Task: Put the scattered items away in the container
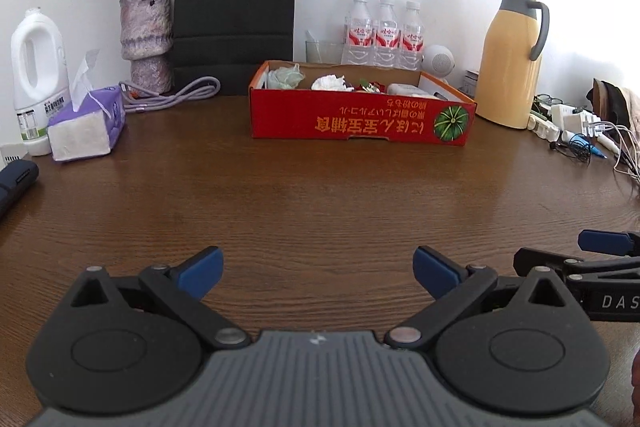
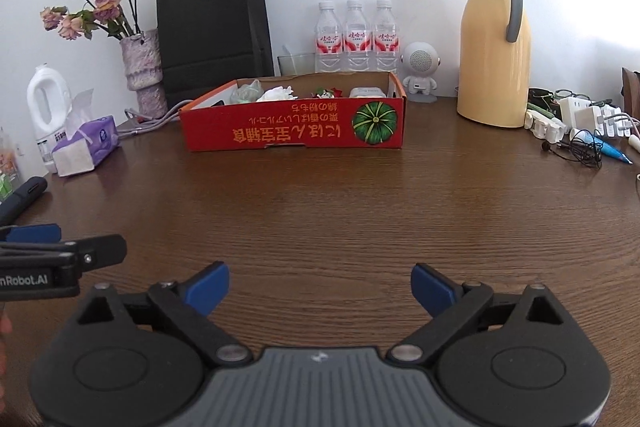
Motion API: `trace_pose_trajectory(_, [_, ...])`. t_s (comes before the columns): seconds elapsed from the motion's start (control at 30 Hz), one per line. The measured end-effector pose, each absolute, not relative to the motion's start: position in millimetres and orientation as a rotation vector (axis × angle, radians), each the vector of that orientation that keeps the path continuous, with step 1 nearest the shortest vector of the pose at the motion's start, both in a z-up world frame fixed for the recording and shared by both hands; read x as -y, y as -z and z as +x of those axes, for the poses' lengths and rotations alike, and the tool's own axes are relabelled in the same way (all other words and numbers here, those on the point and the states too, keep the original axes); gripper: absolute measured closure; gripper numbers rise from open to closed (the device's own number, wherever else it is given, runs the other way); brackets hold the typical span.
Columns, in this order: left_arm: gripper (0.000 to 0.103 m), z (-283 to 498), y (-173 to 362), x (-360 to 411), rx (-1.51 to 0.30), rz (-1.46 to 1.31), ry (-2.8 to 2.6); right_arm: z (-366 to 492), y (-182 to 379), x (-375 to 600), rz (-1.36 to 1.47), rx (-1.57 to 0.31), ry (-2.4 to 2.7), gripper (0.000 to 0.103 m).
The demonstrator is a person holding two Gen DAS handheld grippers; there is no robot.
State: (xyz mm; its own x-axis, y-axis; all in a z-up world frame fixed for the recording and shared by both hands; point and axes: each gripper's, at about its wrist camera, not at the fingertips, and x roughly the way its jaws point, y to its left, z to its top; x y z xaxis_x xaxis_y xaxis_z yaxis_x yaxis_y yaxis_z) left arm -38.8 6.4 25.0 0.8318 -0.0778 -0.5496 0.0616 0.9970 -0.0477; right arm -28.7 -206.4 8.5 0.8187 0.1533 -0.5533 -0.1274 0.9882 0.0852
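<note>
A red cardboard box stands on the brown table toward the back. Inside lie a greenish crumpled wad, a white crumpled tissue, a small red-green item and a white pack. My left gripper is open and empty over bare table, well short of the box. My right gripper is open and empty beside it; it also shows at the right edge of the left wrist view.
Along the back stand a vase of dried roses, a black paper bag, three water bottles, a small white speaker and a yellow thermos. A tissue pack and white jug stand left; chargers and cables lie right.
</note>
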Motion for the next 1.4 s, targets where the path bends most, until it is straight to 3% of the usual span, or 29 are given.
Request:
trace_pose_trajectory(0.5, [0.000,29.9,2.3,-4.1,-0.736,-0.013,0.029,39.3,14.7,202.2,0.057,-0.685,-0.128,0.005])
trace_pose_trajectory(0.7, [0.000,31.6,7.3,-0.3,-0.700,0.037,0.035,45.4,17.3,194.1,0.000,-0.693,-0.125,0.000])
trace_pose_trajectory(1.4, [0.000,32.3,6.9,1.9,-0.701,0.026,0.024,47.8,18.2,190.1,-0.027,-0.703,-0.102,0.000])
